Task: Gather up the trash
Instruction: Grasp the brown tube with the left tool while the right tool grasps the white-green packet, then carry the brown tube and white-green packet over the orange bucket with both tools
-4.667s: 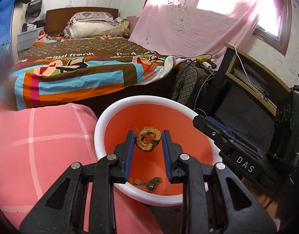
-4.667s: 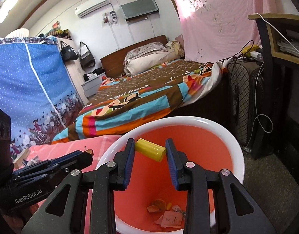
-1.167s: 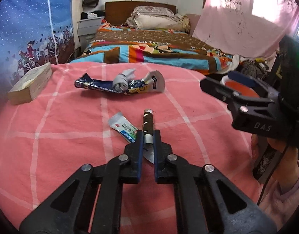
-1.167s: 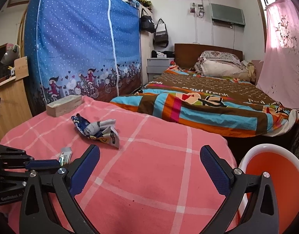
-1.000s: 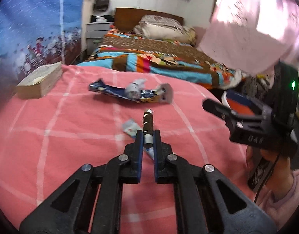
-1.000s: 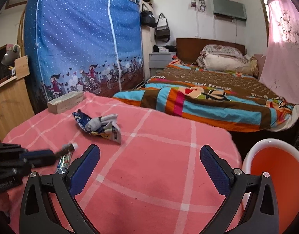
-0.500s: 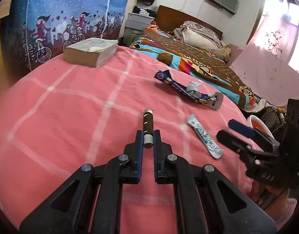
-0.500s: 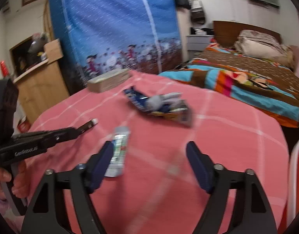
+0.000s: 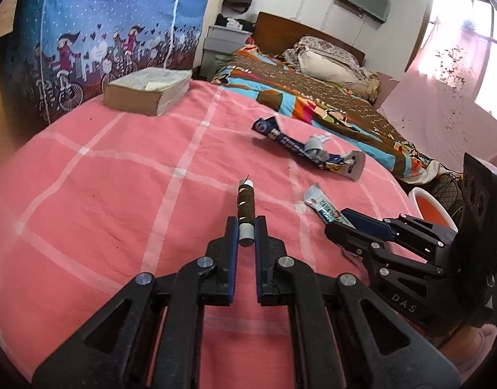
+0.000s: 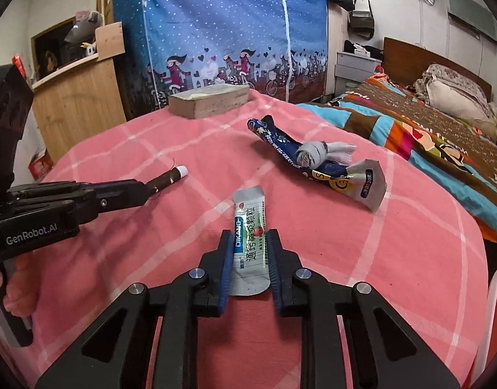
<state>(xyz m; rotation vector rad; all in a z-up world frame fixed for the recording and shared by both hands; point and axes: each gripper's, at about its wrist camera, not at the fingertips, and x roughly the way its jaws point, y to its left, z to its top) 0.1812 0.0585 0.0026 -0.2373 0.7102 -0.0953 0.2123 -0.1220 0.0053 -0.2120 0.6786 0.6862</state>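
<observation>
My left gripper (image 9: 246,227) is shut on a stick wound with brown thread (image 9: 246,202), white at both ends, held just above the pink checked cloth (image 9: 118,194). In the right wrist view that stick (image 10: 170,175) pokes out of the left gripper (image 10: 148,191) at the left. My right gripper (image 10: 248,240) is closing on a silver and blue sachet (image 10: 250,223) lying on the cloth; its blue pads touch the sachet's two long edges. The left wrist view shows the same sachet (image 9: 321,206) at the right gripper's (image 9: 341,227) tip. A crumpled blue wrapper (image 10: 300,152) lies beyond.
A thick book (image 10: 209,100) lies at the far edge of the cloth, before a blue printed curtain (image 10: 216,16). An orange bin with a white rim (image 9: 423,201) stands off the right edge. A bed with a striped cover (image 10: 427,136) is behind. A hand (image 10: 18,291) grips the left tool.
The right gripper swung left over the cloth, came down over the sachet and closed from wide open onto it. The left gripper, still holding the stick, turned left and away from the bin.
</observation>
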